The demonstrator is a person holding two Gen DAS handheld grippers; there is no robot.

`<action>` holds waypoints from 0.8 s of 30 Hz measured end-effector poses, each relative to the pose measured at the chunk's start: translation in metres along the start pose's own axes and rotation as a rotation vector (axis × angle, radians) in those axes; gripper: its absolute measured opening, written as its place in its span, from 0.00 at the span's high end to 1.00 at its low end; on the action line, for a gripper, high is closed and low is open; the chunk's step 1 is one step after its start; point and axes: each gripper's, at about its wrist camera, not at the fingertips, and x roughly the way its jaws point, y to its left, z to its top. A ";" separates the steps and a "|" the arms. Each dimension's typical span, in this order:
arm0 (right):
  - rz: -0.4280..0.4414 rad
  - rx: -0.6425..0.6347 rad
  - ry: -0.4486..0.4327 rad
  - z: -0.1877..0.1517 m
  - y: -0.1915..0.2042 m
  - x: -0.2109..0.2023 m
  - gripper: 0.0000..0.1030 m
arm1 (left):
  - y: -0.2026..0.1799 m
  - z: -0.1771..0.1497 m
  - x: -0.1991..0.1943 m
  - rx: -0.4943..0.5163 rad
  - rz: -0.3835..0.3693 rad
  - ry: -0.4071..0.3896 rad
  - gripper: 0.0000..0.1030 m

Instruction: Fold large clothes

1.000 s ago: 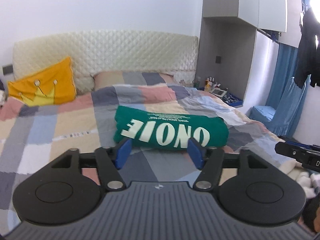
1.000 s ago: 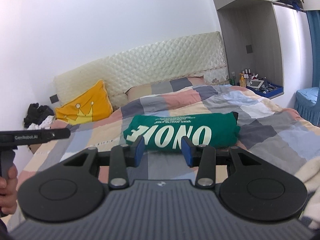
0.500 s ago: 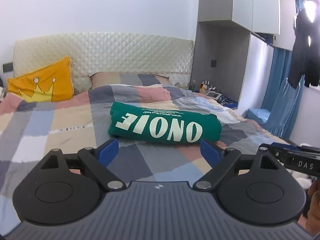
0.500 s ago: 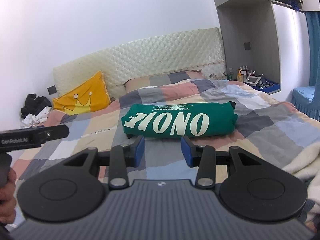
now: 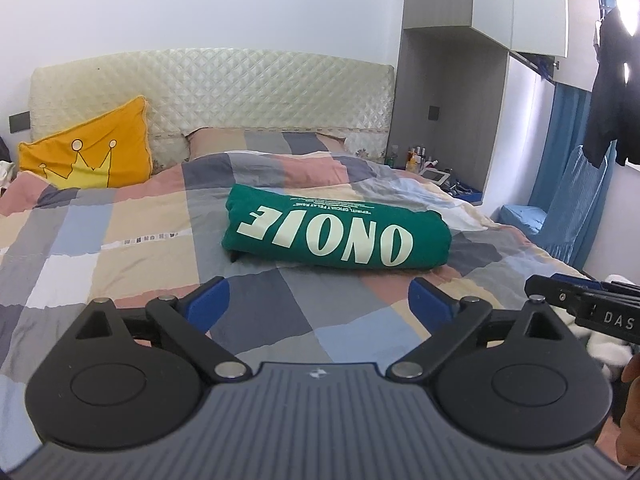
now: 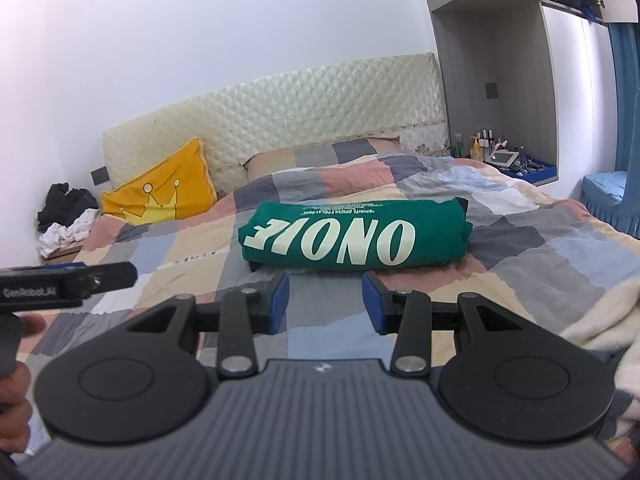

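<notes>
A green garment with large cream lettering lies folded into a compact bundle in the middle of the patchwork bed; it also shows in the right wrist view. My left gripper is wide open and empty, held above the bed in front of the bundle. My right gripper is open with a narrower gap, also empty, in front of the bundle. Neither touches the garment.
A yellow crown pillow leans on the quilted headboard. A grey wardrobe niche with bottles stands right of the bed. A white fluffy blanket lies at the bed's right edge. Dark clothes hang at the right.
My left gripper opened from a narrow gap to wide. Both grippers drew back from the folded garment, which stayed in place. The right gripper's gap stayed about the same.
</notes>
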 end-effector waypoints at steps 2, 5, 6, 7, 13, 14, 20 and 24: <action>-0.001 -0.007 0.001 -0.001 0.001 0.002 0.58 | 0.002 0.000 -0.001 0.003 0.012 -0.003 0.05; 0.000 -0.007 0.004 0.001 0.002 0.004 0.58 | 0.002 0.000 -0.002 0.007 0.018 -0.004 0.05; 0.000 -0.012 0.001 0.001 0.003 0.004 0.58 | 0.002 0.000 -0.003 0.008 0.020 -0.005 0.05; -0.001 -0.019 -0.004 0.001 0.005 0.003 0.58 | 0.002 0.000 -0.004 0.008 0.019 -0.008 0.05; -0.003 -0.029 -0.011 0.003 0.009 0.000 0.58 | 0.002 0.000 -0.007 0.004 0.023 -0.015 0.05; -0.003 -0.031 -0.011 0.002 0.009 0.000 0.58 | 0.001 0.000 -0.007 0.007 0.028 -0.019 0.05; 0.002 -0.035 -0.017 0.002 0.010 -0.003 0.45 | -0.004 -0.001 -0.014 -0.003 0.039 -0.031 0.05; -0.009 -0.069 -0.023 0.005 0.014 -0.004 0.18 | -0.006 0.000 -0.018 -0.011 0.041 -0.035 0.05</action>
